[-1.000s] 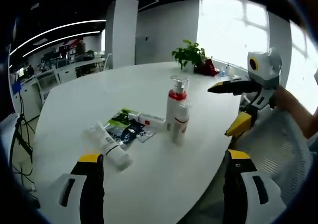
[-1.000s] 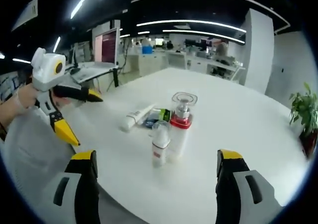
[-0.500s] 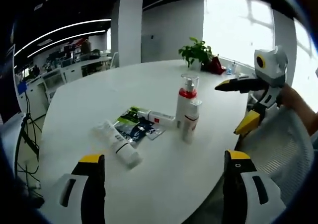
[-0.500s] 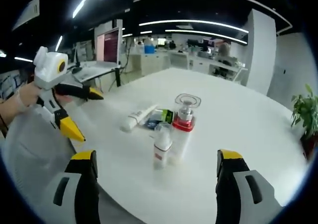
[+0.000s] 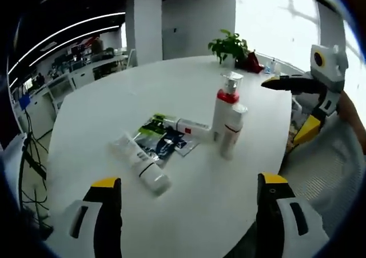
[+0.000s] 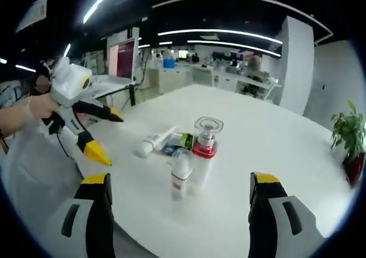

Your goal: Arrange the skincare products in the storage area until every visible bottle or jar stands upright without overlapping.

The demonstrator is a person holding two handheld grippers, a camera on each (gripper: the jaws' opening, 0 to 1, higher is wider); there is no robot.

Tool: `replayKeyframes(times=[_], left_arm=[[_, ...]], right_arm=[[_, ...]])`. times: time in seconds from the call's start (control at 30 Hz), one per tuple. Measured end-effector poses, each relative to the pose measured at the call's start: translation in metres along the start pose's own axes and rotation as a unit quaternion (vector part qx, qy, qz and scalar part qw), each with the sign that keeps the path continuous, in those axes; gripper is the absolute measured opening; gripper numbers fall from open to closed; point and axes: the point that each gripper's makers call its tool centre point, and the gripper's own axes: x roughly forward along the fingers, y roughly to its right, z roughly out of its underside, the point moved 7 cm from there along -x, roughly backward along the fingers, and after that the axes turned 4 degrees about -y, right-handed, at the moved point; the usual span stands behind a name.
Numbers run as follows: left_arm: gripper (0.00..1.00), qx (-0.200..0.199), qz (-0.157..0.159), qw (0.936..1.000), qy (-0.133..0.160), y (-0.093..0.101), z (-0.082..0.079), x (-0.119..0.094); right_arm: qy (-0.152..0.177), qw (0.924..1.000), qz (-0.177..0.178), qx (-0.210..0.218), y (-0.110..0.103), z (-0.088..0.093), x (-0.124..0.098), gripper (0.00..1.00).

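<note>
On your counter [image 5: 103, 103], the pump bottle [image 5: 223, 112] and small bottle [image 5: 231, 131] stand touching; sachets [image 5: 160, 143] and a lying tube [image 5: 140, 165] sit left of them.

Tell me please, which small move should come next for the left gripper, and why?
Probably bring the left gripper down toward the white tube lying on its side on the table. Its jaws are open and empty, the tube is nearest, and the pump bottle and small bottle already stand upright.
</note>
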Motion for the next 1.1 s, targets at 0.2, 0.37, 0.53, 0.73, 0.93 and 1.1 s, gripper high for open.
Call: replayKeyframes(times=[0.2,0.37,0.53,0.73,0.93,1.1], left_arm=[[0.9,-0.025,-0.023,0.9993,-0.017,-0.019,-0.009,0.025],[0.86,-0.066,-0.016,0.9966,-0.048,-0.032,-0.009,0.053],[0.8,-0.099,-0.043,0.9928,-0.051,-0.045,-0.011,0.071],[0.66,-0.121,-0.047,0.9897,-0.059,-0.054,-0.011,0.09],[0.63,-0.119,-0.054,0.9879,-0.085,-0.059,-0.005,0.102],[0.58,-0.111,-0.059,0.9872,-0.098,-0.063,-0.002,0.111]], right_arm=[[-0.001,0.9999,0.001,-0.01,-0.001,0.0,0.0,0.99],[-0.002,0.9999,0.003,-0.013,0.0,0.0,0.001,0.99],[-0.009,0.9998,-0.002,-0.018,-0.001,0.002,0.002,0.99],[-0.006,0.9998,0.001,-0.017,0.0,0.001,0.001,0.99],[-0.01,0.9998,0.001,-0.017,0.0,0.002,0.002,0.99],[-0.009,0.9999,0.0,-0.014,0.002,0.001,0.002,0.99]])
